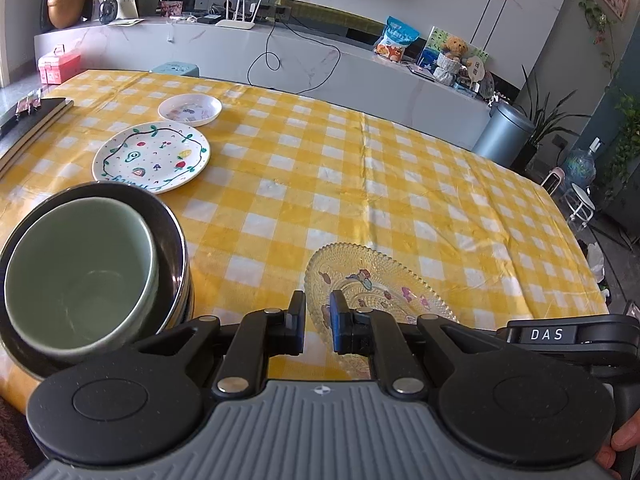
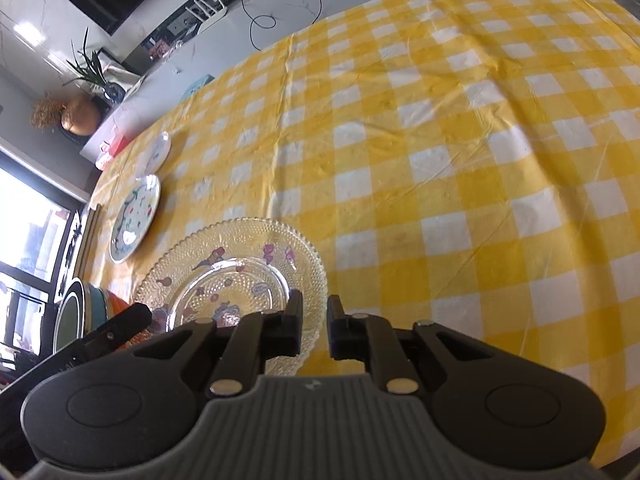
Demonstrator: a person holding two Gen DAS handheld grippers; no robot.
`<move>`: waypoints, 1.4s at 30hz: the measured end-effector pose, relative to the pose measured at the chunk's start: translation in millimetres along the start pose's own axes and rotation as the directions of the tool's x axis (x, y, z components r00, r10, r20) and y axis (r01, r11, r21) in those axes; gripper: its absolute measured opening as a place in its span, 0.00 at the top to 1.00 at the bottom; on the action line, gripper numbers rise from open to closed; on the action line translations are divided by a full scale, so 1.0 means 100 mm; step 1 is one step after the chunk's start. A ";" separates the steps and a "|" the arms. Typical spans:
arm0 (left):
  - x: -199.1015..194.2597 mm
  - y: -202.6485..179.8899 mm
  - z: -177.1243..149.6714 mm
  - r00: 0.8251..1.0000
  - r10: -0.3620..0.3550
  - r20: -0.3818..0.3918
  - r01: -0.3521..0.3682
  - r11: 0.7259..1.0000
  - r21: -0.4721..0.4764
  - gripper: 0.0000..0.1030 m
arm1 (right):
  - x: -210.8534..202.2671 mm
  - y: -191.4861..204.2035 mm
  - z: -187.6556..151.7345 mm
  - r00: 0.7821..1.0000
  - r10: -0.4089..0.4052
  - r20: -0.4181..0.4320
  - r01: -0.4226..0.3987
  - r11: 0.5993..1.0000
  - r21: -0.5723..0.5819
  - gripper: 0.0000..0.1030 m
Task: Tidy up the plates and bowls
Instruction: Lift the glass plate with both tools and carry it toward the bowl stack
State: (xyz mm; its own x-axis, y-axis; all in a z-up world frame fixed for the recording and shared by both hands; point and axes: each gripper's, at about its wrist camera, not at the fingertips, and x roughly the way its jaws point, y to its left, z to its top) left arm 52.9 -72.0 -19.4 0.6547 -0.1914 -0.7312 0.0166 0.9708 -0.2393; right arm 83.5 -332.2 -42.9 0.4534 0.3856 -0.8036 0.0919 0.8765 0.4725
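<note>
A clear glass plate [image 1: 380, 284] with cartoon stickers hangs just over the yellow checked tablecloth [image 1: 360, 168]. My left gripper [image 1: 318, 320] is shut on the plate's left rim. In the right wrist view my right gripper [image 2: 314, 320] is shut on the opposite rim of the same glass plate [image 2: 224, 264]. To the left stands a pale green bowl [image 1: 80, 272] nested in a dark metal bowl [image 1: 176, 240]. Farther back lie a white fruit-pattern plate [image 1: 152, 156] and a small pink-rimmed plate [image 1: 190, 109].
A dark notebook [image 1: 36, 116] lies at the table's left edge and a pink box [image 1: 58, 65] behind it. The bowl stack [image 2: 80, 312] stands close to the glass plate's left side. Bare tablecloth [image 2: 440, 140] stretches to the right and back.
</note>
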 end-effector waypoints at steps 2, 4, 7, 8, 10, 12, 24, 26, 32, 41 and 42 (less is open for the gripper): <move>-0.01 -0.01 -0.04 1.000 0.006 -0.001 -0.006 1.000 0.012 0.87 | 0.02 0.00 -0.04 1.000 -0.009 -0.012 0.009 1.000 -0.008 0.90; -0.01 -0.01 -0.09 1.000 0.011 -0.006 -0.011 1.000 0.024 0.87 | 0.03 0.01 -0.07 1.000 -0.019 -0.022 0.019 1.000 -0.018 0.90; 0.01 0.01 -0.15 1.000 0.014 -0.022 -0.014 1.000 0.026 0.87 | 0.07 0.01 -0.10 0.998 -0.039 -0.041 0.038 0.999 -0.027 0.90; 0.02 0.02 -0.16 1.000 0.016 -0.027 -0.016 1.000 0.026 0.87 | 0.09 0.01 -0.11 0.998 -0.044 -0.047 0.043 0.999 -0.028 0.90; 0.04 0.03 -0.18 0.999 0.018 -0.033 -0.017 1.000 0.024 0.87 | 0.12 0.01 -0.12 0.997 -0.052 -0.054 0.051 0.998 -0.031 0.90; 0.04 0.04 -0.21 0.999 0.020 -0.035 -0.019 1.000 0.023 0.87 | 0.14 0.01 -0.14 0.997 -0.059 -0.059 0.057 0.998 -0.035 0.90; 0.12 0.11 -0.31 0.996 0.045 -0.079 -0.044 0.999 0.014 0.87 | 0.17 0.04 -0.18 0.995 -0.074 -0.071 0.070 0.996 -0.054 0.90; 0.14 0.13 -0.32 0.995 0.048 -0.091 -0.048 0.999 0.008 0.87 | 0.17 0.04 -0.17 0.995 -0.073 -0.071 0.069 0.996 -0.056 0.90; 0.22 0.14 -0.35 0.990 0.067 -0.127 -0.067 0.998 0.005 0.87 | 0.17 0.06 -0.17 0.995 -0.073 -0.067 0.069 0.996 -0.063 0.90; 0.23 0.11 -0.39 0.987 0.086 -0.133 -0.083 0.996 0.032 0.85 | 0.15 0.09 -0.18 0.996 -0.072 -0.061 0.068 0.995 -0.073 0.89; 0.23 0.10 -0.39 0.987 0.087 -0.133 -0.082 0.996 0.038 0.85 | 0.15 0.09 -0.18 0.996 -0.073 -0.060 0.069 0.995 -0.076 0.88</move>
State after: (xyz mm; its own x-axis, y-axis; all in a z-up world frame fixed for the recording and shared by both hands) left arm 38.4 -72.0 -64.0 0.5471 -0.1239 -0.8278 -0.0086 0.9881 -0.1536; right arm 75.0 -313.5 -56.9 0.3917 0.3369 -0.8562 0.0546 0.9204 0.3872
